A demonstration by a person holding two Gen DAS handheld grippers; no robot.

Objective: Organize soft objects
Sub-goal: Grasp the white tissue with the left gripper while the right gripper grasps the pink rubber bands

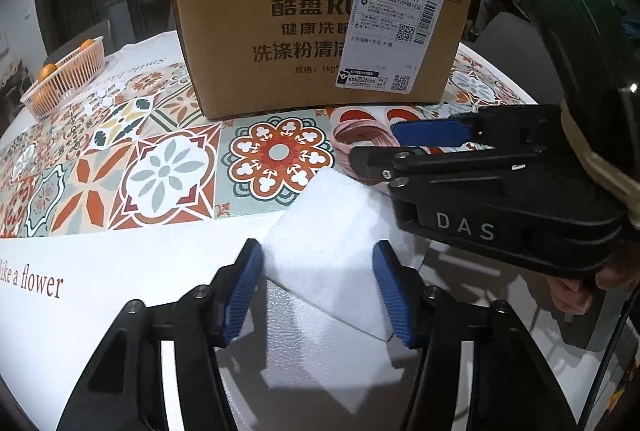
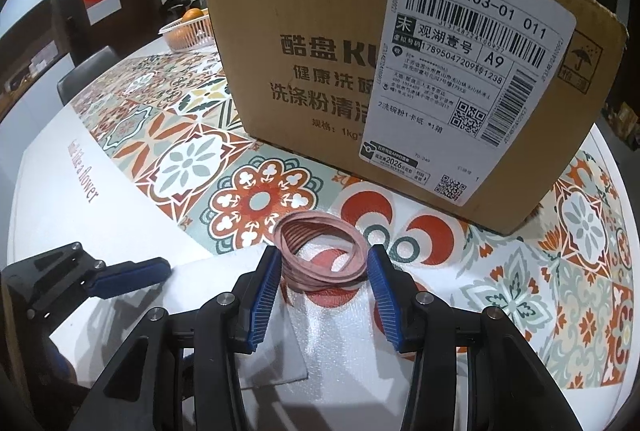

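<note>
The left claw (image 1: 318, 291) is standing open over a white foam sheet (image 1: 332, 215), its blue pads on either side of the sheet's near portion without pressing in. The sheet is lying flat on the worktop (image 1: 120, 291), one corner pointing away from the claw toward the cardboard box (image 1: 304, 31). Left of this claw the white border of the tablecloth is offering open room; to its right the space is crowded by the right claw (image 1: 374, 147), which is reaching in low and level from the side.

The right claw (image 2: 322, 287) is also spread wide — a bundle of pink rubber bands (image 2: 324, 255) is sitting between its fingertips, slightly ahead, and contact cannot be made out. Just beyond the bands the box wall is rising close, leaving only a narrow strip of patterned cloth.

The right wrist view is showing the bands as a loose stack of loops; in the left wrist view the right claw's finger is covering part of them. An orange basket (image 1: 66, 79) with oranges is resting far off to the left claw's left.
</note>
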